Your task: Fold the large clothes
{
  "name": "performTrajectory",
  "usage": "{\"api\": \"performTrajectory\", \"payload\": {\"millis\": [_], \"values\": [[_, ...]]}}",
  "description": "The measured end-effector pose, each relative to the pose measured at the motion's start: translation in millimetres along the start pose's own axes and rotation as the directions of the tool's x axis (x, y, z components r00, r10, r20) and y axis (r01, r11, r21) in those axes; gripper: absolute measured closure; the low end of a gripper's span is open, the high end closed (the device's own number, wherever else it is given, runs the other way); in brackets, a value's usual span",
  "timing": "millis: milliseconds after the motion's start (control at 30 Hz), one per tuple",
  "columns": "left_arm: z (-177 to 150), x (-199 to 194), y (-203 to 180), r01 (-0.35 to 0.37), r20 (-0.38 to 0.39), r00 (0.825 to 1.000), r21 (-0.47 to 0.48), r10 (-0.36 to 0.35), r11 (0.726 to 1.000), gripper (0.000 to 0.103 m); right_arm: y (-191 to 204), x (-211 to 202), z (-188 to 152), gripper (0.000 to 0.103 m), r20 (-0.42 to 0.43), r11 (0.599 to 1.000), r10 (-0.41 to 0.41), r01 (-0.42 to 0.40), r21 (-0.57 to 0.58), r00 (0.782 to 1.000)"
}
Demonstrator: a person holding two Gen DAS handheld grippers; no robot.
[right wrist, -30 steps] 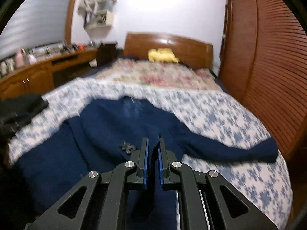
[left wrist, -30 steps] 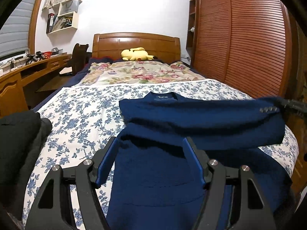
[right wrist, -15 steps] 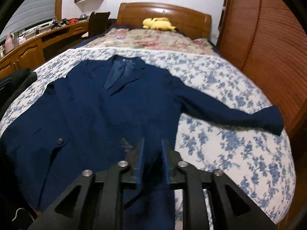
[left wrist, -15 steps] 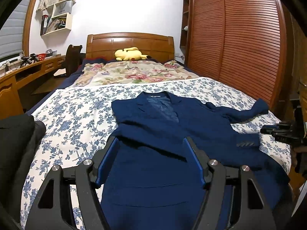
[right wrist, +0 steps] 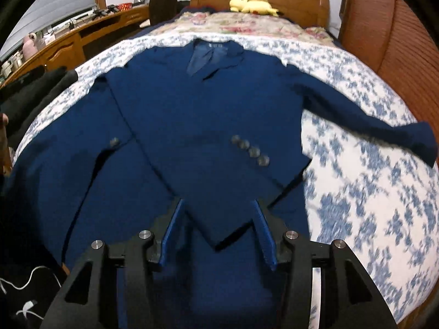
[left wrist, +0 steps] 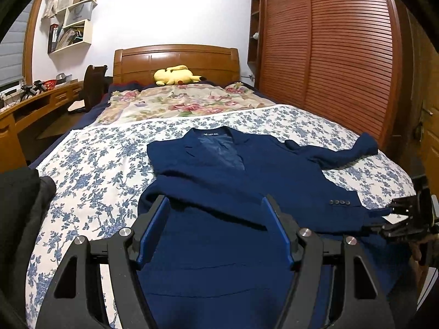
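A navy blue blazer (left wrist: pixel 219 164) lies face up on the floral bed cover (left wrist: pixel 90 164), collar toward the headboard; it also shows in the right wrist view (right wrist: pixel 192 126). One sleeve is folded diagonally across the chest, its buttoned cuff (right wrist: pixel 249 150) lying between my right gripper's fingers. The other sleeve (right wrist: pixel 384 128) stretches out to the right. My left gripper (left wrist: pixel 216 230) is open and empty over the blazer's lower part. My right gripper (right wrist: pixel 216 233) is open and empty just above the cuff end; it also shows at the right edge of the left wrist view (left wrist: pixel 406 219).
A pile of black clothes (left wrist: pixel 19 219) lies at the bed's left edge. A yellow plush toy (left wrist: pixel 175 75) sits by the wooden headboard (left wrist: pixel 175 57). A slatted wardrobe (left wrist: pixel 343 54) runs along the right; a wooden desk (left wrist: pixel 35 104) along the left.
The right gripper carried the sleeve across the blazer's chest, laid it down and opened, letting the cuff go. The left gripper stayed open and nearly still.
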State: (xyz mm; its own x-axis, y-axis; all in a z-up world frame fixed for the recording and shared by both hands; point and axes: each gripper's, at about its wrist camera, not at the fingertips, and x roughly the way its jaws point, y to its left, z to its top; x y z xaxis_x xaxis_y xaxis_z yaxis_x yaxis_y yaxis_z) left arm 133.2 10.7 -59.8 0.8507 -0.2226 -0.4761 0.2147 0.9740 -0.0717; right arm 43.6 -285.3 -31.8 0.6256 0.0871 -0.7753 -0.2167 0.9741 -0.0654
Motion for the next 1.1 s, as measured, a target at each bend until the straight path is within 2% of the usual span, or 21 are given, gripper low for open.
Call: {"api": "performTrajectory", "payload": {"millis": [167, 267, 333, 400, 500, 567, 700, 867, 1100], "values": [[1, -1, -1, 0.005, 0.010, 1.000, -0.003, -0.005, 1.000, 0.033, -8, 8, -8, 0.050, -0.035, 0.999, 0.029, -0.028, 0.042, 0.999], [1, 1, -3, 0.006, 0.004, 1.000, 0.001, -0.006, 1.000, 0.033, -18, 8, -6, 0.051, -0.010, 0.993, 0.061, -0.060, 0.101, 0.998], [1, 4, -7, 0.009, 0.001, 1.000, 0.007, -0.009, 1.000, 0.033, -19, 9, -5, 0.067, -0.009, 0.990, 0.079, -0.078, 0.115, 0.997], [0, 6, -10, 0.013, -0.004, 1.000, 0.013, -0.012, 1.000, 0.033, -15, 13, -5, 0.096, -0.024, 0.992, 0.094, -0.092, 0.084, 0.995], [0, 9, -15, 0.024, -0.012, 1.000, 0.026, -0.024, 0.999, 0.033, -6, 11, -4, 0.099, -0.030, 0.996, 0.087, -0.086, 0.034, 0.996], [0, 10, -19, 0.034, -0.010, 0.999, 0.037, -0.033, 0.999, 0.033, -2, 2, -1, 0.100, -0.014, 0.992, 0.120, -0.120, 0.028, 0.993], [1, 12, -25, 0.043, -0.011, 0.999, 0.048, -0.043, 0.998, 0.033, 5, -14, 2, 0.100, 0.011, 0.991, 0.135, -0.135, -0.004, 0.991], [0, 19, -32, 0.054, -0.026, 0.998, 0.050, -0.052, 0.997, 0.033, 9, -31, 4, 0.100, 0.036, 0.992, 0.120, -0.119, -0.033, 0.992], [-2, 27, -46, 0.065, -0.046, 0.997, 0.068, -0.062, 0.996, 0.033, -2, -55, 1, 0.099, 0.092, 0.997, 0.059, -0.055, -0.048, 0.994]]}}
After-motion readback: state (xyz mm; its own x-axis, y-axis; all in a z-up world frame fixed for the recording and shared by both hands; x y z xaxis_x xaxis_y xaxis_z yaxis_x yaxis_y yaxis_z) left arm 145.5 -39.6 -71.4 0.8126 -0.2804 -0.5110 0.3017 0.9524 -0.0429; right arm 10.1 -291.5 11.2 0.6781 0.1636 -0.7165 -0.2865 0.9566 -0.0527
